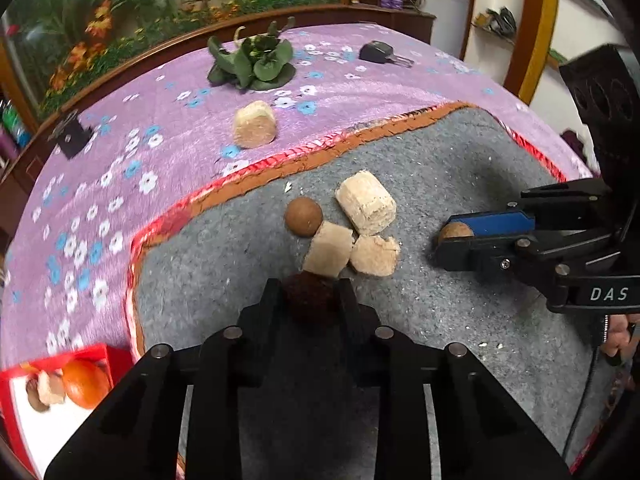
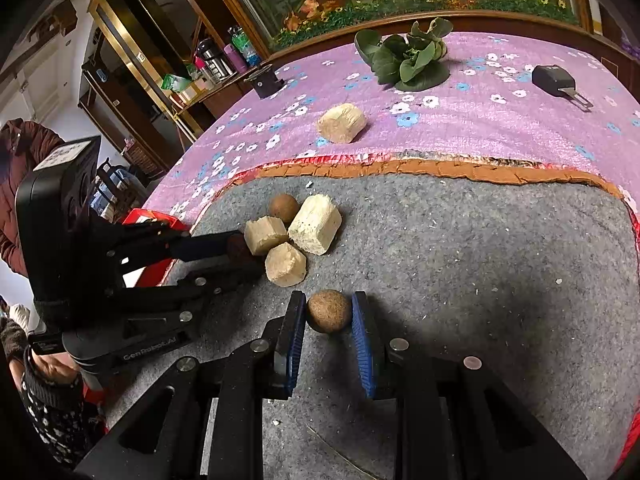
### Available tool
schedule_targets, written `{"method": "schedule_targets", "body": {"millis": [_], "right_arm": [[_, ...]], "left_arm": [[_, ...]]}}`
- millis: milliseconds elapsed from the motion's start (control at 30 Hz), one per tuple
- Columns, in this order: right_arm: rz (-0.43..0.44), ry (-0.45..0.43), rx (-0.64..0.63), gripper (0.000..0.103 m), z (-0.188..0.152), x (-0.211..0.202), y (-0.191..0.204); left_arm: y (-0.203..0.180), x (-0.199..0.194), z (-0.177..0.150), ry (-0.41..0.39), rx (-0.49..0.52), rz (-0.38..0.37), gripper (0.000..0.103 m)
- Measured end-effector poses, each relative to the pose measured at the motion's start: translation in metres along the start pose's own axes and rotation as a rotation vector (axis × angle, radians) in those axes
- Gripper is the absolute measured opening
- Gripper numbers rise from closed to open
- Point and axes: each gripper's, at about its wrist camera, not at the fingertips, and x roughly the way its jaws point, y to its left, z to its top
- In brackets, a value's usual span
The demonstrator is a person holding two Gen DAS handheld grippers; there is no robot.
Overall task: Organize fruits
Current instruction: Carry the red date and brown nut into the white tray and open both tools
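1. Worktop [image 2: 500, 132] carries a purple flowered cloth, and a grey felt mat [image 2: 480, 264] with an orange-red border covers its near part.
2. Leafy green vegetable [image 2: 412, 60] lies near the far edge of the worktop, on the cloth.
3. Red tray [image 1: 60, 360] sits at the near left edge, with an orange fruit [image 1: 86, 383] and pale pieces inside.
4. Left gripper [image 1: 310, 292] is closed on a dark brown round fruit [image 1: 310, 294], low over the mat, just beside the pale chunks.
5. Right gripper [image 2: 328, 310] is closed on a light brown round fruit [image 2: 328, 311], its blue pads [image 2: 362, 344] pressing both sides, on the mat.
6. Three pale fibrous chunks [image 2: 314, 230] cluster together mid-mat; a fourth chunk [image 2: 341, 123] lies apart on the cloth.
7. Black key [image 2: 556, 80] rests near the far right corner.
8. Another brown round fruit [image 2: 283, 207] touches the cluster on its far side.
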Motion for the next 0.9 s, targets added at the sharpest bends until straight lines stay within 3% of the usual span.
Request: {"method": "schedule_targets", "body": {"millis": [233, 433, 633, 900], "right_arm": [[0.009, -0.058, -0.023, 0.024, -0.001, -0.008, 0.008], [0.035, -0.058, -0.051, 0.024, 0.001, -0.008, 0.036], [0.096, -0.050, -0.161, 0.024, 0.006, 0.002, 0.106], [0.216, -0.052, -0.278, 0.023, -0.002, 0.032, 0.206]], "left_arm": [[0.001, -0.025, -0.013, -0.066, -0.088, -0.009, 0.024], [0.007, -0.077, -0.036, -0.163, -0.161, 0.072, 0.024], [0.041, -0.126, -0.078, -0.224, -0.293, 0.174, 0.025], [0.096, -0.155, -0.141, -0.206, -0.446, 0.322, 0.025]]}}
